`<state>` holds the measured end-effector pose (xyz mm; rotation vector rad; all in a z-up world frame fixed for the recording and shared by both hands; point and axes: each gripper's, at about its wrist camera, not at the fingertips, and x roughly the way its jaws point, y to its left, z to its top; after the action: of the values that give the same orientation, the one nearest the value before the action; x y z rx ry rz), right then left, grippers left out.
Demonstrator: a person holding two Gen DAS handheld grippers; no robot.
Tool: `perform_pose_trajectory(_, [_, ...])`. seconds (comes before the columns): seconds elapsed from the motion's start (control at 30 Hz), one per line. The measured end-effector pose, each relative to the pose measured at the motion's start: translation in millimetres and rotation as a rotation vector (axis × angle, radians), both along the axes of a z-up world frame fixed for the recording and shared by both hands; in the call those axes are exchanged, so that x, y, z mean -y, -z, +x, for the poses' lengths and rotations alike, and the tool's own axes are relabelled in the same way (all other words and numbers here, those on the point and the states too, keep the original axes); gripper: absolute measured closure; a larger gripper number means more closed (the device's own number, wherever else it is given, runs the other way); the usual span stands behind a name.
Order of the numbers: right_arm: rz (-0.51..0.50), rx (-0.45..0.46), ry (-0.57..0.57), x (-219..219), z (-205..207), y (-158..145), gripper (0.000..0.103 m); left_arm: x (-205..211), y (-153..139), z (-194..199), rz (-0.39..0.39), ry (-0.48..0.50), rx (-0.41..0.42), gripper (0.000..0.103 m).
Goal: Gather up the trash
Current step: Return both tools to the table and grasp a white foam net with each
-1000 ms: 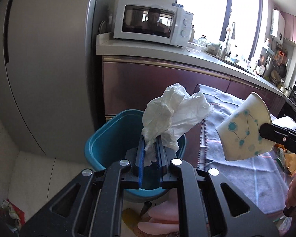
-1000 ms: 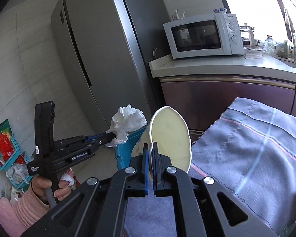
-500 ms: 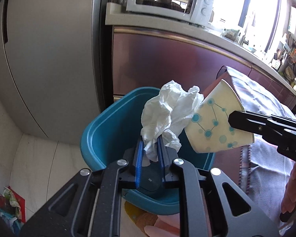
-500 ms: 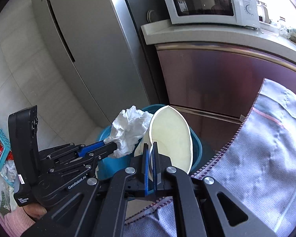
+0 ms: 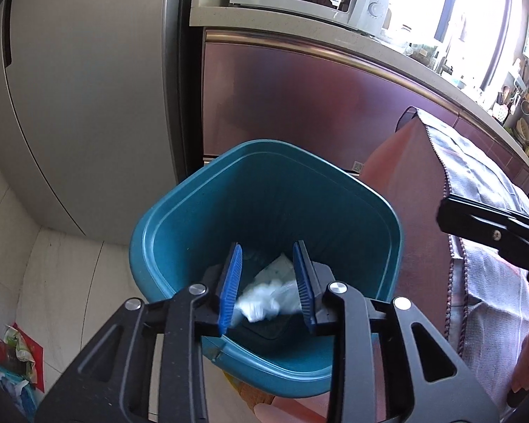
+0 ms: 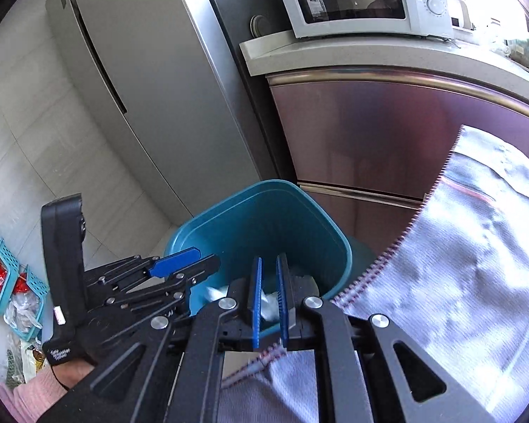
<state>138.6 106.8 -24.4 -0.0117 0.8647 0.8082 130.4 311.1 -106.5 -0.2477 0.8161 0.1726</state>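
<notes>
My left gripper [image 5: 267,283] is opening, its blue pads parted with nothing pressed between them; the crumpled white tissue [image 5: 261,301] lies below them inside the teal bin [image 5: 194,211], with a patterned paper cup [image 5: 277,268] beside it. My right gripper [image 6: 268,294] is opening too, a narrow empty gap, poised over the bin's rim beside a grey cloth [image 6: 458,282].

Tissue [image 5: 261,303] and cup now in bin [image 5: 264,190]

The bin [image 5: 264,211] stands on the floor before the cabinet [image 5: 299,105], with the fridge [image 5: 88,88] left and crumpled tissue [image 5: 261,303] inside.
</notes>
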Motion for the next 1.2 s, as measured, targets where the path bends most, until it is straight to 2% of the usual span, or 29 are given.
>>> perform_pose_trajectory(0.13, [0.041, 0.031, 0.006, 28.3, -18.1, -13.4, 0.092, 15.2, -12.2, -12.1, 0.002, 0.025, 0.044, 0.073])
perform_pose_trajectory(0.2, [0.062, 0.054, 0.01, 48.1, -30.8, -21.0, 0.088, 25.5, -24.0, -17.7, -0.001, 0.059, 0.085, 0.072])
perform_pose_trajectory(0.33, [0.095, 0.115, 0.048, 95.8, -59.3, -38.9, 0.081, 56.6, -51.4, -29.2, -0.021, 0.163, 0.175, 0.063])
perform_pose_trajectory(0.4, [0.114, 0.142, 0.095, 124.3, -71.4, -47.1, 0.074, 78.9, -63.8, -31.2, -0.035, 0.233, 0.213, 0.06])
perform_pose_trajectory(0.63, [0.116, 0.186, 0.339, 231.2, -105.1, -53.5, 0.071, 182.6, -86.1, -27.3, -0.065, 0.514, 0.254, 0.054])
perform_pose_trajectory(0.87, [0.059, 0.238, 0.59, 328.4, -125.5, -52.0, 0.065, 288.9, -90.1, -25.7, -0.016, 0.696, 0.258, 0.052])
perform_pose_trajectory(0.97, [0.023, 0.256, 0.675, 363.6, -125.8, -47.9, 0.058, 329.3, -94.2, -24.4, 0.024, 0.743, 0.272, 0.05])
perform_pose_trajectory(1.07, [-0.03, 0.252, 0.726, 385.5, -117.9, -38.8, 0.053, 357.6, -97.2, -13.5, 0.083, 0.767, 0.291, 0.047])
perform_pose_trajectory(1.2, [-0.103, 0.237, 0.739, 397.1, -101.2, -24.3, 0.048, 389.2, -100.7, -3.1, 0.153, 0.799, 0.311, 0.045])
